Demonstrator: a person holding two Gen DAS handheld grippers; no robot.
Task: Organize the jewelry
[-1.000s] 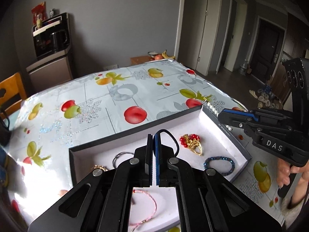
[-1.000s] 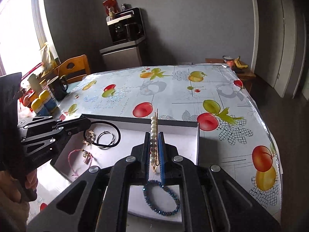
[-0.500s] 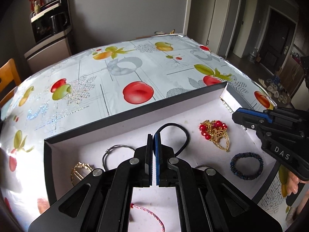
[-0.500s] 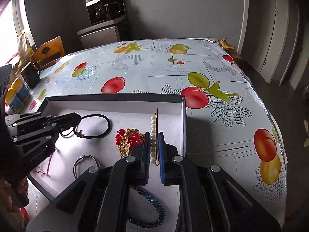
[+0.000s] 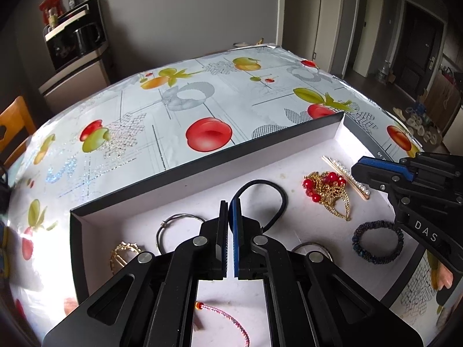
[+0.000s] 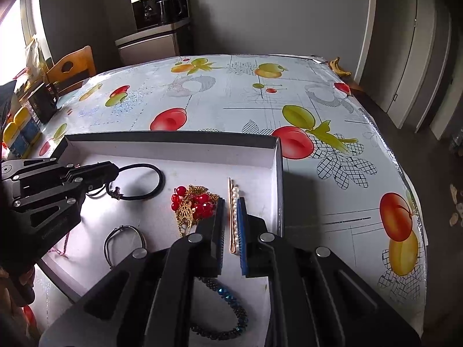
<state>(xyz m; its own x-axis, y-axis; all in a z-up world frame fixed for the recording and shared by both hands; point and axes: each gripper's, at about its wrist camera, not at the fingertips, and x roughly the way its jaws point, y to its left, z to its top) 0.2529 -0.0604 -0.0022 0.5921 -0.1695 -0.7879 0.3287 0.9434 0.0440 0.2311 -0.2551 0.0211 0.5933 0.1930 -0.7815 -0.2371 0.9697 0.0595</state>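
**Two tongs over the jewelry tray, pearl pin between the right pair**

Handling: the pearl hair pin (image 6: 234,217) is judged light, thin and stiff, its beads likely slippery and its gold wire easily bent. A grip across the middle of the bar, flat pads on both sides, is judged safest; a pinch at either tip would let it swing.

Position: the pin is seen lying flat on the floor of the white tray (image 6: 173,147), lengthwise in the gap of the right tongs (image 6: 231,202), its far end past the fingertips. The right tongs are parted around it, with daylight on both sides, so nothing is gripped. Just left of them lies the red-and-gold bead cluster (image 6: 192,205); beneath and behind them, the dark blue bead bracelet (image 6: 228,312); close on the right, the tray's side wall.

Left tongs (image 5: 228,202) are nearly closed, a narrow slit remaining, nothing held. The black hair tie (image 5: 262,199) loops just ahead of their tips. Tray rests on the fruit-print bench (image 6: 260,101).
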